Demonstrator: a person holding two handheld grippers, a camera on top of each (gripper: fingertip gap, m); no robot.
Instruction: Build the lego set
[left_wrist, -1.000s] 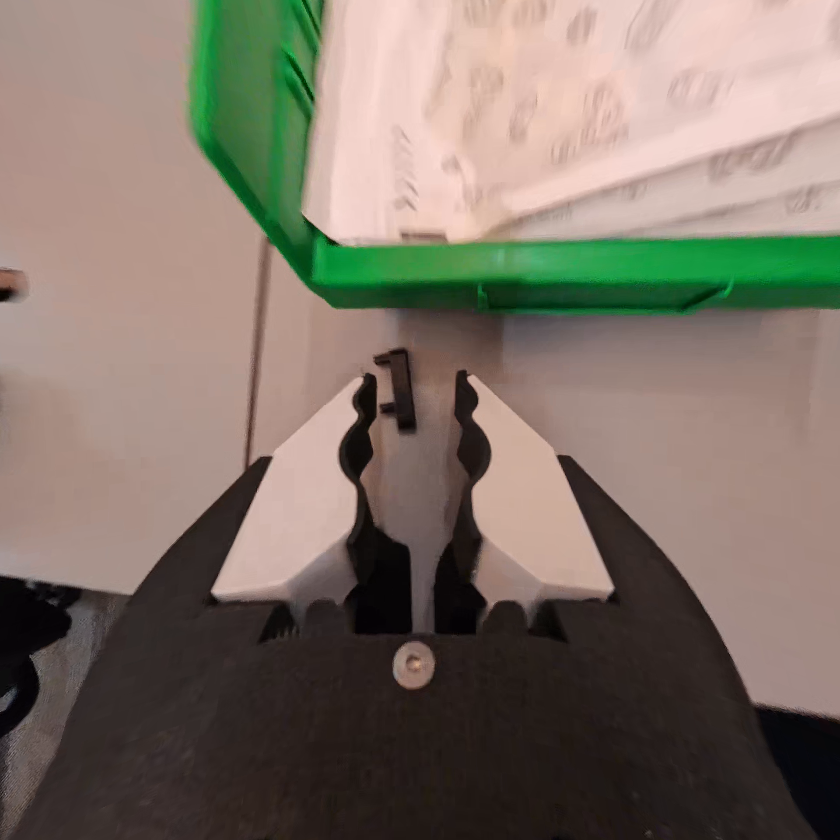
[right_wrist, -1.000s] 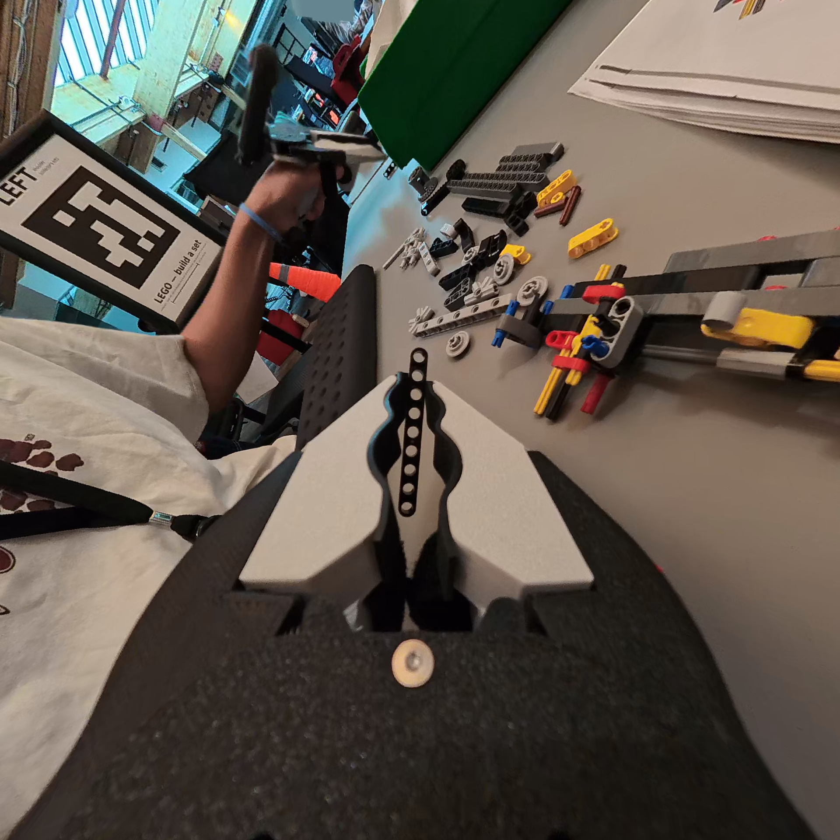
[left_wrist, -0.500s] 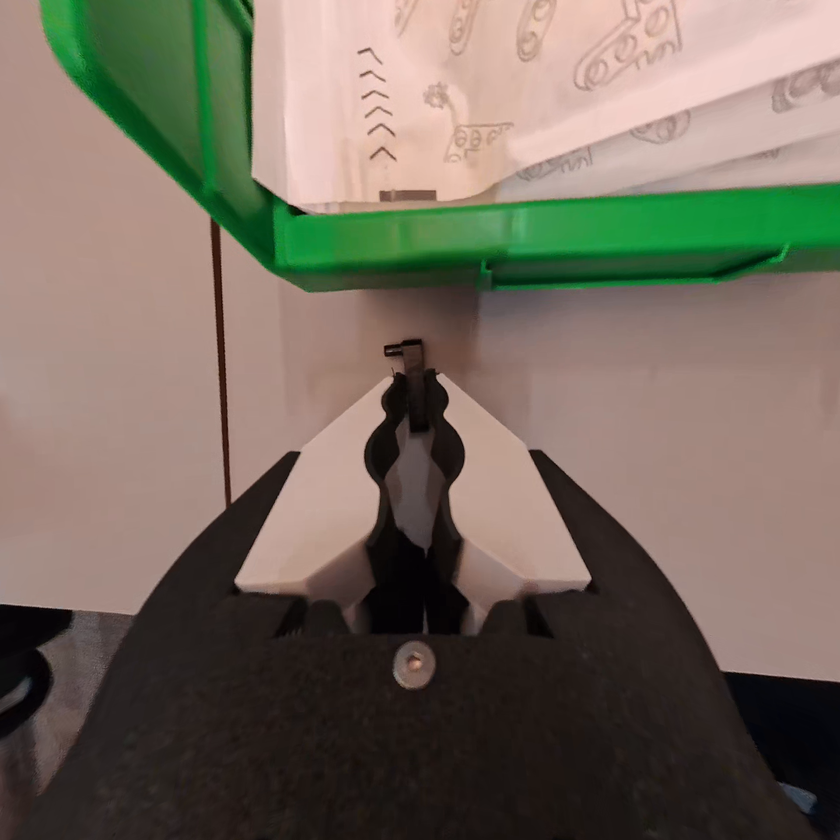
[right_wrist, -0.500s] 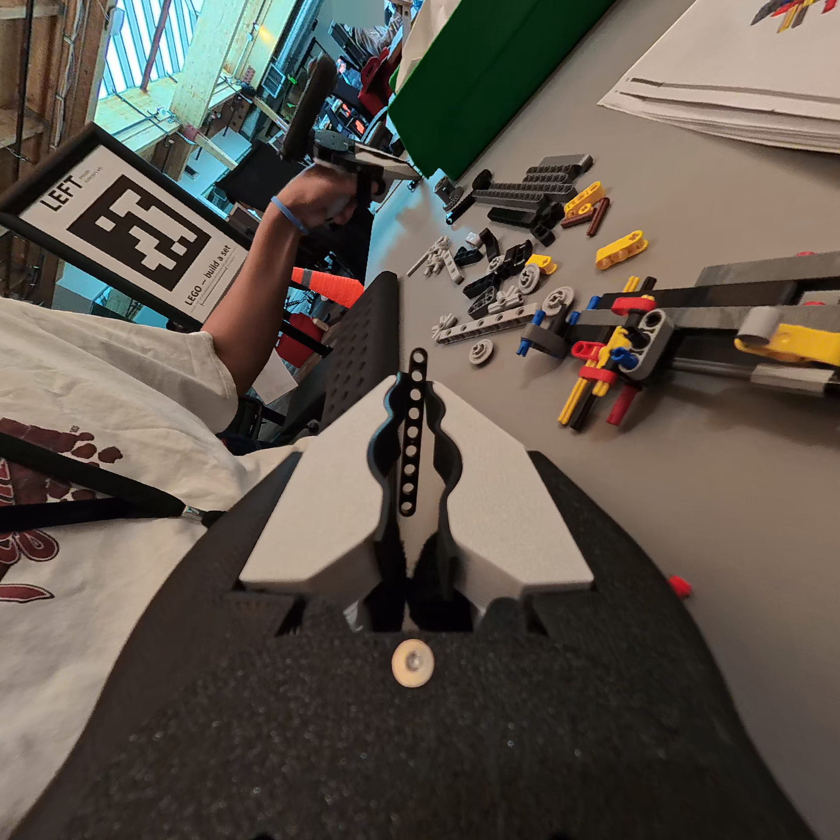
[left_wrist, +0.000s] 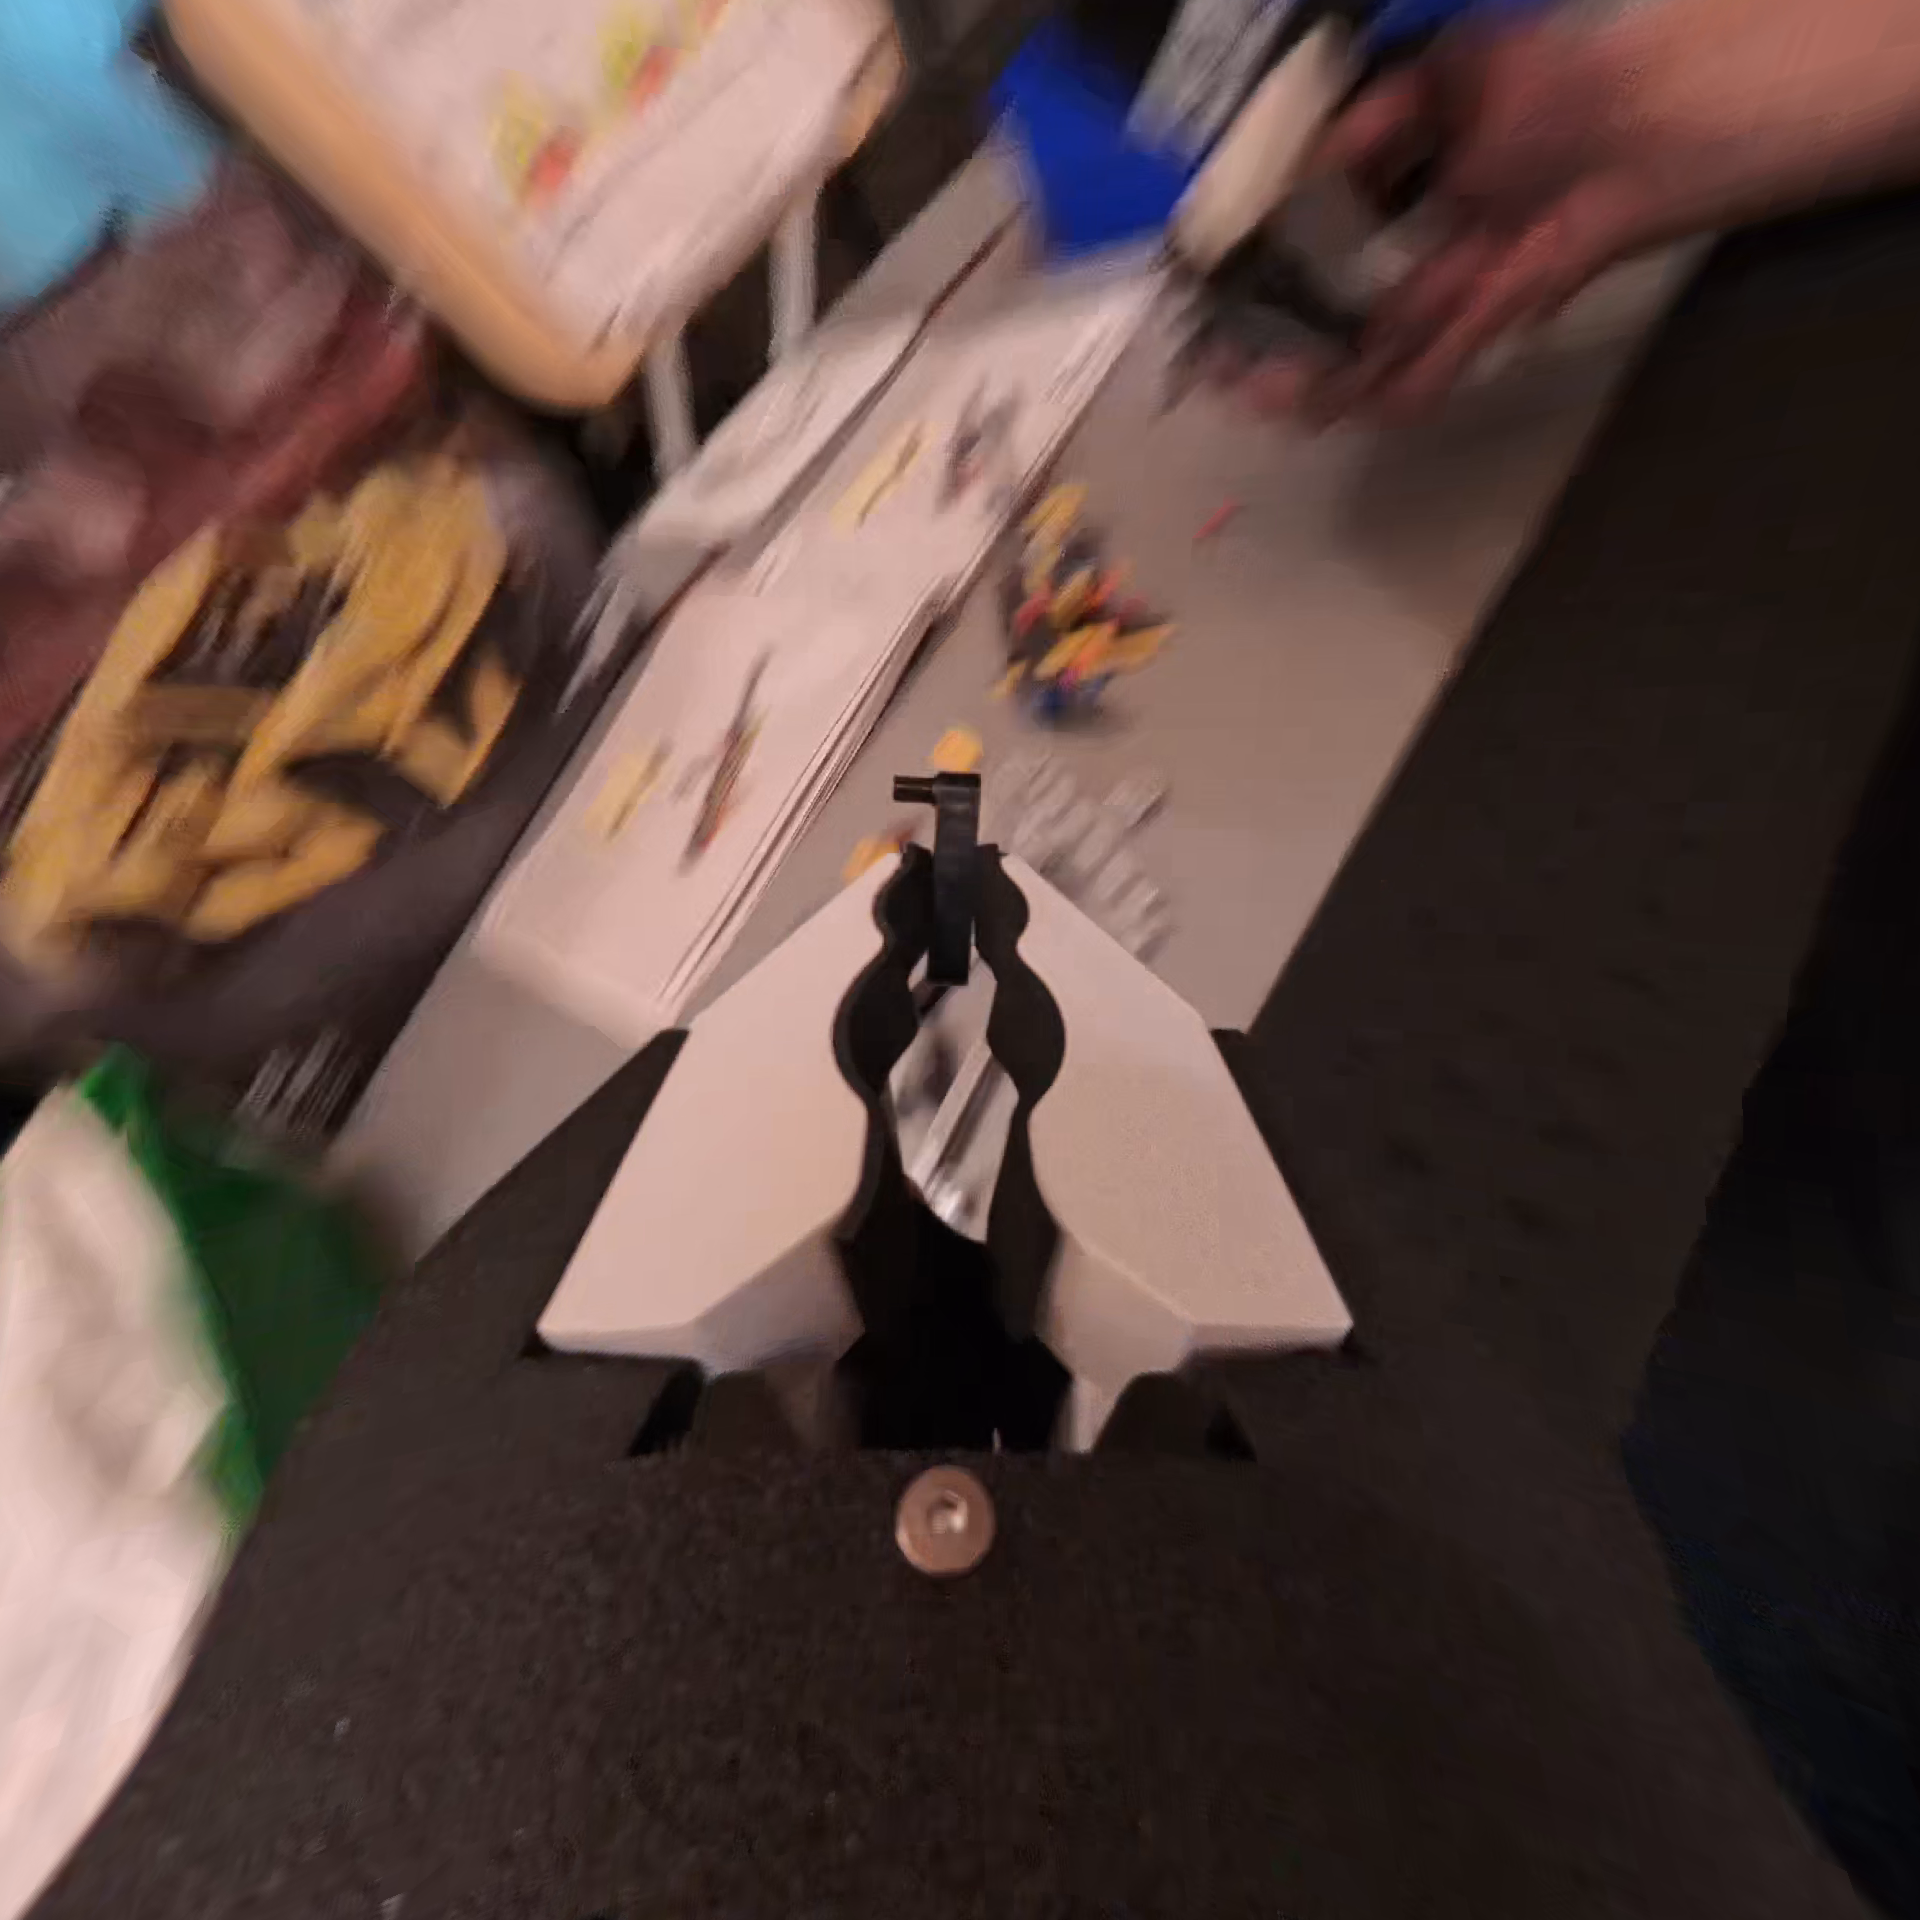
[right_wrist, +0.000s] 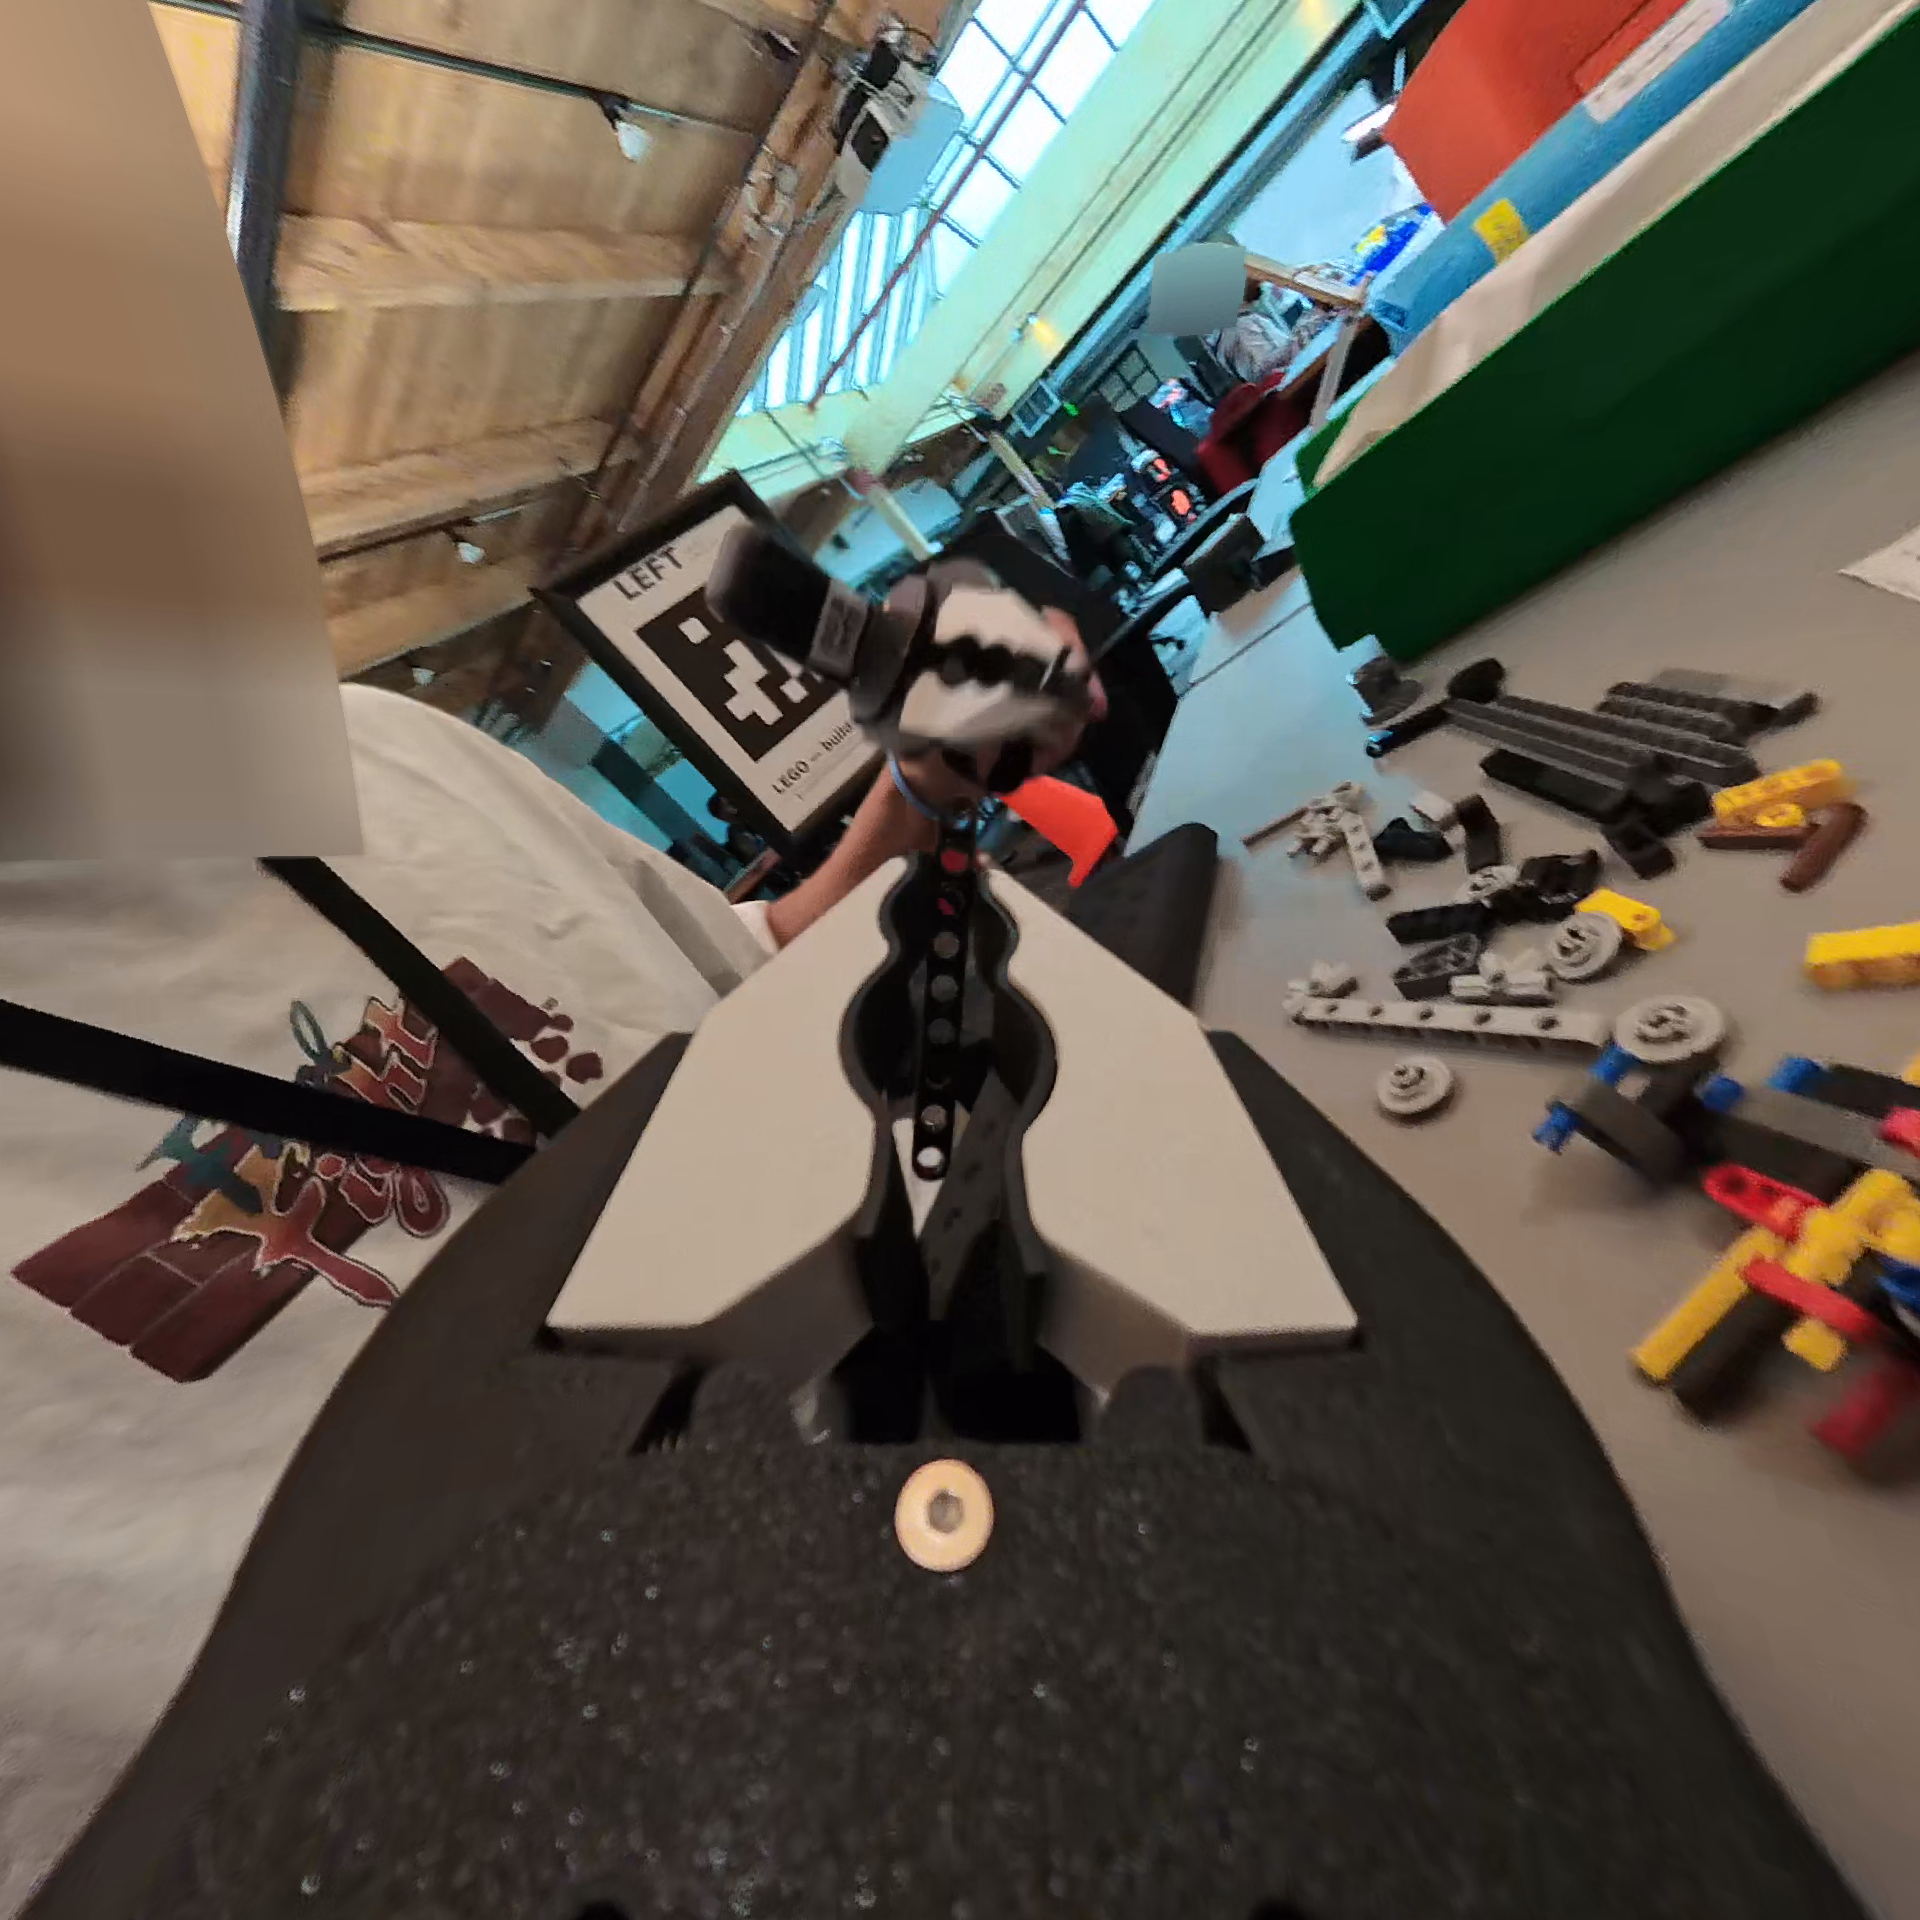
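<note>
My left gripper (left_wrist: 951, 852) is clamped on a small black pin connector (left_wrist: 951, 883), which sticks out past the tips. My right gripper (right_wrist: 945, 883) is closed on a long black holed beam (right_wrist: 940, 997), held lengthwise between the jaws. The half-built model (right_wrist: 1787, 1226) lies on the grey table (right_wrist: 1455, 1558) right of that beam, with loose parts (right_wrist: 1507, 914) beyond it. To mate them well, I'd line the pin squarely with one beam hole, then press slowly, since the left view is blurred.
</note>
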